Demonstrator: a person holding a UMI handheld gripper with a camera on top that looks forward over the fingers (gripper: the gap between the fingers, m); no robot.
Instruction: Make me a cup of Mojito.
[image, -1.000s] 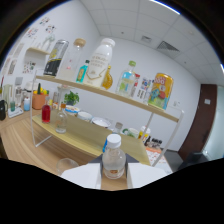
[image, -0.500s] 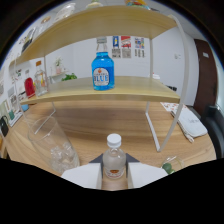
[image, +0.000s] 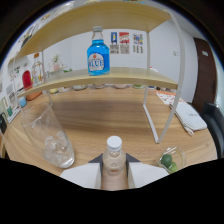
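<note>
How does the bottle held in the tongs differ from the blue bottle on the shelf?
The held bottle is clear with a white cap; the blue bottle has a blue label and a pale cap. The held one sits between the tongs, low over the table; the blue one stands free on the shelf. Both are upright and capped.

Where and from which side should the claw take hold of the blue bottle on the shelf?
Grip the blue bottle round its wide labelled body, coming straight in from the front. It stands upright and alone on the shelf, open at both sides; its neck is narrower.
</note>
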